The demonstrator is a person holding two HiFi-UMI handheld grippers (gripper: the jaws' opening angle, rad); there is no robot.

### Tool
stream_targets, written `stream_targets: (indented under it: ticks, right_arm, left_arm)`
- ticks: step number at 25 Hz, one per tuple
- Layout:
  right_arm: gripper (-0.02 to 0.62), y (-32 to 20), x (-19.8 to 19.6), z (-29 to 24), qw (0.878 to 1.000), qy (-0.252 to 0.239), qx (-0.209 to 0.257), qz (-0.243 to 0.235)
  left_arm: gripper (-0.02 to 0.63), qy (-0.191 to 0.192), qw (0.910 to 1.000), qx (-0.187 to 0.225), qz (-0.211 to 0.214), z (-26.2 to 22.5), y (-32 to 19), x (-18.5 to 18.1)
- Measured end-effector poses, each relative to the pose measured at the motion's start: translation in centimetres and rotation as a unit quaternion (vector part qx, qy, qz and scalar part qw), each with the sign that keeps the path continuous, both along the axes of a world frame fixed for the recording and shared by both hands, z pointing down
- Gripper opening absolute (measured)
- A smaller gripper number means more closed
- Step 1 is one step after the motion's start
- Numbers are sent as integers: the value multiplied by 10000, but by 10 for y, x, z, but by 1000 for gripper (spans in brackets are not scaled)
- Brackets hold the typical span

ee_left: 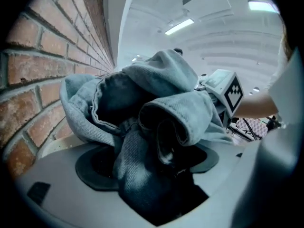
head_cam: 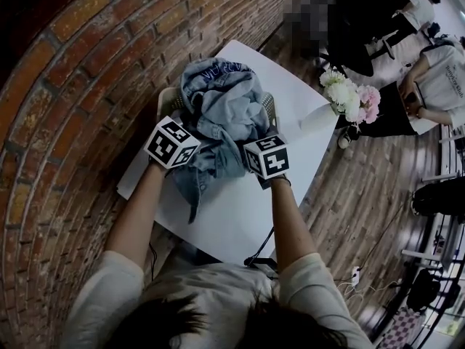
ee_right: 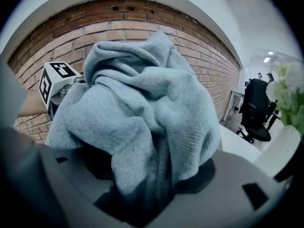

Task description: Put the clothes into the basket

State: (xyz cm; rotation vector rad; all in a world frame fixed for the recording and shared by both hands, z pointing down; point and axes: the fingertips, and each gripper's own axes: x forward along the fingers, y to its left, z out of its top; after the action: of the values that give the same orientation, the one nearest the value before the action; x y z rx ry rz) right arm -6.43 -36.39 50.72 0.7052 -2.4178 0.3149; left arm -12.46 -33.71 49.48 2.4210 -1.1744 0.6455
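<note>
My left tongs [ee_left: 152, 175] and right tongs [ee_right: 147, 184] are both clenched on bunched folds of the denim garment [head_cam: 221, 107]. It lies heaped over the basket [head_cam: 164, 99] on the white table [head_cam: 240, 217]. A brick wall [head_cam: 73, 78] runs along my left. The head view shows flowers [head_cam: 352, 97] by the table's far edge and a plank floor [head_cam: 363, 195]. The left gripper view alone shows ceiling lights [ee_left: 179, 26].
</note>
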Motion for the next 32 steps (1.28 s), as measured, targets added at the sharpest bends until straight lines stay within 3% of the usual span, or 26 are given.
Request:
stream_targets:
  ticks: [4,9,12,16,22,32]
  right_arm:
    - [328,0,9,4,9990,-176,-334,224]
    - [357,4,13,-4,9980,-436,-340,295]
    - [362,6,16,-11,9980,-466,-243,361]
    - [397,6,28,-18,9988,-199,98,439]
    - [405,11,43,-29,9961,-477,128,727]
    - [405,35,50,-46,9952,-535,275,769]
  left_arm:
    - [410,39,9991,-263,-327,9,0,-10]
    - [417,337,9968,-390,-609,4,7,-20]
    - [417,539,9952,-244,-785,-6,10,-25]
    - [417,500,9931,-32,-1063,-15,16,-33]
    - [417,393,9892,-42,-1414,-16,31,-42]
    - [417,725,9797,693,-1737,-61,45,-45]
